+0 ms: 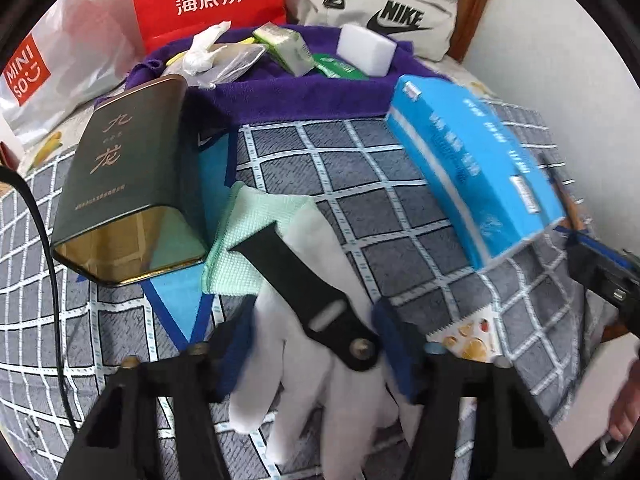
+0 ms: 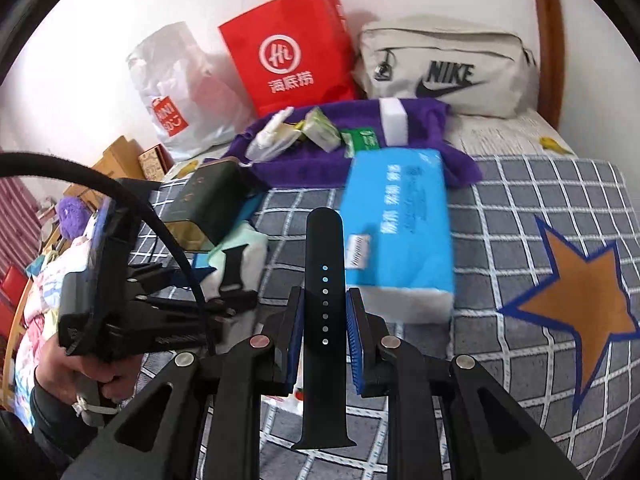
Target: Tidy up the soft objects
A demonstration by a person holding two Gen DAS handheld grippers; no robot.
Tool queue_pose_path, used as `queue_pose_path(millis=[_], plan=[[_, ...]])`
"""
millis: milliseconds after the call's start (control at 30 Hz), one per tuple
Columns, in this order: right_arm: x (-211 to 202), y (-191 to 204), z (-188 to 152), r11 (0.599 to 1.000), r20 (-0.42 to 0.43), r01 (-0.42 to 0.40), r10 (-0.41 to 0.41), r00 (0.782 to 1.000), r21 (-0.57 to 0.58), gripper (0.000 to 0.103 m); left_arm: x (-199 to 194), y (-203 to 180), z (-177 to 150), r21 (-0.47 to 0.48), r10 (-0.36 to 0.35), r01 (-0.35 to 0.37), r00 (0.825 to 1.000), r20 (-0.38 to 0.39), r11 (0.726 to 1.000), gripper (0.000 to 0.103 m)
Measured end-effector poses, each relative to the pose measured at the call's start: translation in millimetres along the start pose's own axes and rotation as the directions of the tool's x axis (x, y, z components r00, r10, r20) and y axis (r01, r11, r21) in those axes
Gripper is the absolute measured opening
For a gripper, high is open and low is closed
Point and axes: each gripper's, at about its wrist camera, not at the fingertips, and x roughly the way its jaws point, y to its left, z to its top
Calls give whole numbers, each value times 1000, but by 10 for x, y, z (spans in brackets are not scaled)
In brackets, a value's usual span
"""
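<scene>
A white glove (image 1: 304, 384) lies flat on the grey checked bedcover (image 1: 360, 200), with a short black watch strap piece (image 1: 288, 276) resting across it. My left gripper (image 1: 316, 352) is down over the glove, its blue pads close on either side of it, and the glove is not bunched. A mint green cloth (image 1: 256, 216) lies just beyond the glove. In the right wrist view, my right gripper (image 2: 323, 312) is shut on a long black watch strap (image 2: 324, 248) with a row of holes, held upright above the bed. The left gripper (image 2: 224, 300) shows at its left.
A dark green tin (image 1: 120, 176) lies left of the cloth and a blue tissue pack (image 1: 476, 172) lies to the right. Behind, a purple towel (image 1: 288, 96) carries a white sponge block (image 1: 366, 50) and small packets. A red bag (image 2: 288, 48), a Nike pouch (image 2: 448, 72) and a plastic bag (image 2: 176, 92) line the wall.
</scene>
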Motion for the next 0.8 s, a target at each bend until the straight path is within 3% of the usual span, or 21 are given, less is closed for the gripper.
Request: queue_pose_path(millis=[133, 400, 500, 633, 800], plan=[[-6, -53, -17, 1000, 5, 1, -1, 1000, 19, 20, -137, 62, -102, 19, -45, 45, 999, 9, 999, 31], [7, -4, -78, 1000, -4, -11, 11, 1000, 17, 20, -266, 138, -252, 35, -69, 69, 998, 14, 997, 31], [29, 22, -101, 1000, -15, -14, 14, 1000, 11, 20, -204, 149, -244, 30, -50, 50, 999, -1, 998, 35], [20, 6, -119, 1000, -20, -9, 9, 1000, 11, 21, -266, 238, -229, 9, -39, 39, 999, 18, 999, 53], [31, -23, -123, 1000, -22, -9, 9, 1000, 22, 21, -243, 256, -157, 19, -29, 28, 999, 27, 999, 53]])
